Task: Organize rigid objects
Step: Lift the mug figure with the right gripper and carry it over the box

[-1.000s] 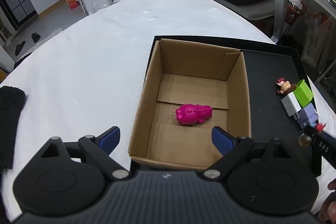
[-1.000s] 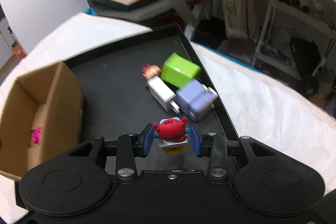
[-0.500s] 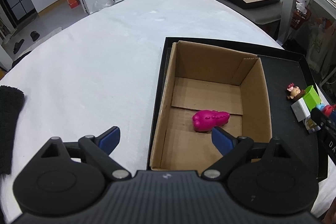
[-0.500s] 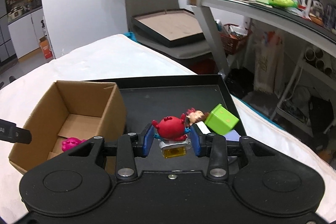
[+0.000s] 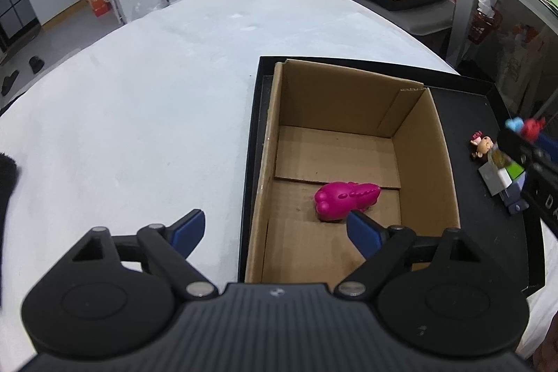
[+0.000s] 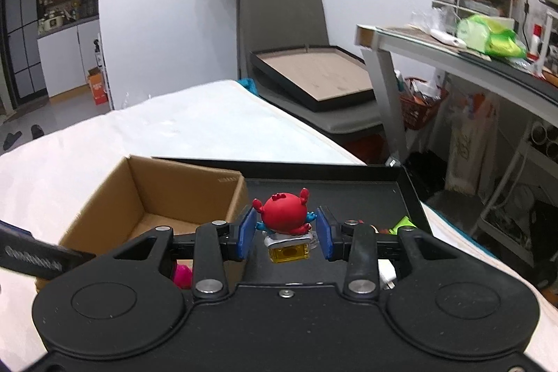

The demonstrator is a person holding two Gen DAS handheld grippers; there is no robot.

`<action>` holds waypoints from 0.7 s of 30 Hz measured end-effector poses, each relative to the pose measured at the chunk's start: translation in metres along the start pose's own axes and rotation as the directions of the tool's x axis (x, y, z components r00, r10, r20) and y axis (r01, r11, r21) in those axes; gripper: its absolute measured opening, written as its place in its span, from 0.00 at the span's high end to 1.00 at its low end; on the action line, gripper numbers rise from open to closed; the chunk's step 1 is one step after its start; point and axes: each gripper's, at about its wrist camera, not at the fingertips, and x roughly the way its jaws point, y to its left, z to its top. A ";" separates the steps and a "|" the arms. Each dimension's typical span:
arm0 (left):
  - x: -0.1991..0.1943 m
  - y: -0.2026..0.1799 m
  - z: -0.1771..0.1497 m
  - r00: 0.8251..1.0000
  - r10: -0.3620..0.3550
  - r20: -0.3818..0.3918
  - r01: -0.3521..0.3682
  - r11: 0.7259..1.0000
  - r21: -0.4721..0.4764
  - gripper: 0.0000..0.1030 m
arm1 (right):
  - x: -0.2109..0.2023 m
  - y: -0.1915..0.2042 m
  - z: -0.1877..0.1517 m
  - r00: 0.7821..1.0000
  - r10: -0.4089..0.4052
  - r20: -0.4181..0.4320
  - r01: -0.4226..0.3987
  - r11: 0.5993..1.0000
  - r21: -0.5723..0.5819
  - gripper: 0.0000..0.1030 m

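Right gripper (image 6: 285, 232) has its blue pads clamped on the red crab figure (image 6: 284, 214), carried in the air over the black tray (image 6: 348, 187), just beside the cardboard box (image 6: 181, 194). Left gripper (image 5: 275, 230) hangs over the box's near left wall with nothing between its wide jaws, now closing. Pink toy (image 5: 345, 199) lies on the box floor; block figures (image 5: 497, 171) sit on the tray.

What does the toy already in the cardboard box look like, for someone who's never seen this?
A black tray lies on the white-covered table; an open cardboard box fills its left part. On the box floor lies the magenta toy, the only thing inside; the other toys lie outside, on the tray.
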 end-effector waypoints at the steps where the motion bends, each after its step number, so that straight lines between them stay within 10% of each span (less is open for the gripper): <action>1: 0.002 0.000 0.000 1.000 -0.001 -0.002 0.001 1.000 0.003 0.20 | 0.000 0.002 0.001 1.000 0.005 0.010 -0.005 1.000 -0.002 0.64; 11: 0.024 0.017 -0.003 0.997 -0.034 -0.069 0.031 0.998 -0.051 0.87 | 0.003 0.027 0.013 0.991 0.100 0.084 -0.100 0.995 -0.009 0.64; 21: 0.029 0.020 -0.002 0.995 -0.041 -0.096 0.041 0.999 -0.003 0.92 | 0.027 0.045 0.016 0.963 0.263 -0.062 -0.257 0.962 0.086 0.64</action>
